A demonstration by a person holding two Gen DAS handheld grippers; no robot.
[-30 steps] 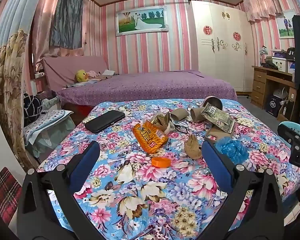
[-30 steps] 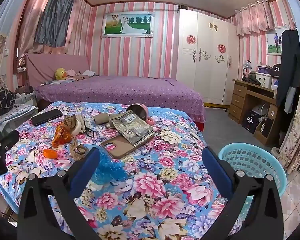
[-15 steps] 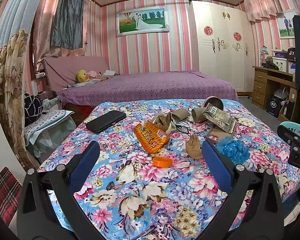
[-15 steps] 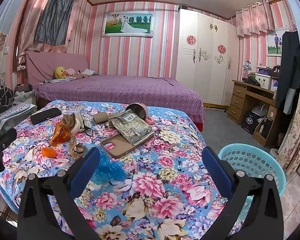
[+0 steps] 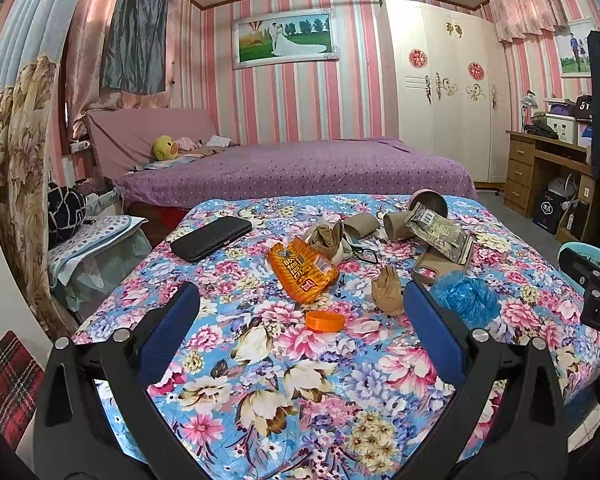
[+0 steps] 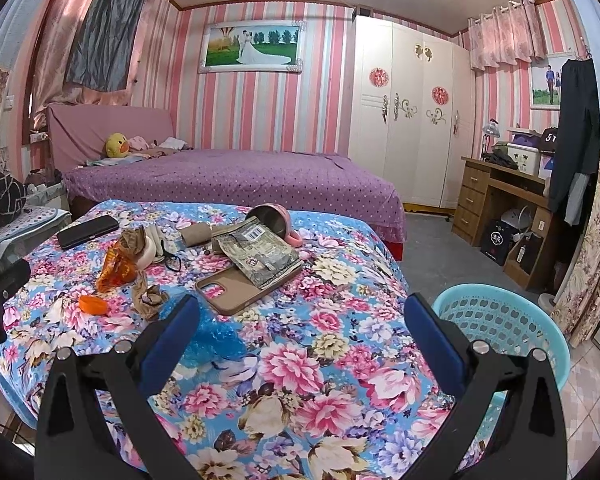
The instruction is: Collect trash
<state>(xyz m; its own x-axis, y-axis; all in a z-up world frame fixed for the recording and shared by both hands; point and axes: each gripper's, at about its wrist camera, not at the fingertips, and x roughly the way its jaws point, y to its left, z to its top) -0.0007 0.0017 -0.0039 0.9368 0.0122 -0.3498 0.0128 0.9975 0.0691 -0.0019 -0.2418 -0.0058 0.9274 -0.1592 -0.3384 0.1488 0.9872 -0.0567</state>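
orange snack bag [image 5: 302, 270]: flat, long axis near-far, beside orange lid [image 5: 325, 321]; left gripper [image 5: 300, 312], right gripper [image 6: 300, 312] released, empty

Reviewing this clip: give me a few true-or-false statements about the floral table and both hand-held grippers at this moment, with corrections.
1. The left hand-held gripper is open and holds nothing. True.
2. The orange snack bag already lies in the blue basket. False: it lies on the floral tablecloth; no trash is visible in the basket.
3. The printed grey packet rests partly on the brown phone case. True.
4. The right hand-held gripper is shut on the blue plastic wad. False: its jaws stand open and empty, the wad lying beside its left finger.
5. The orange lid lies flat on the tablecloth. True.
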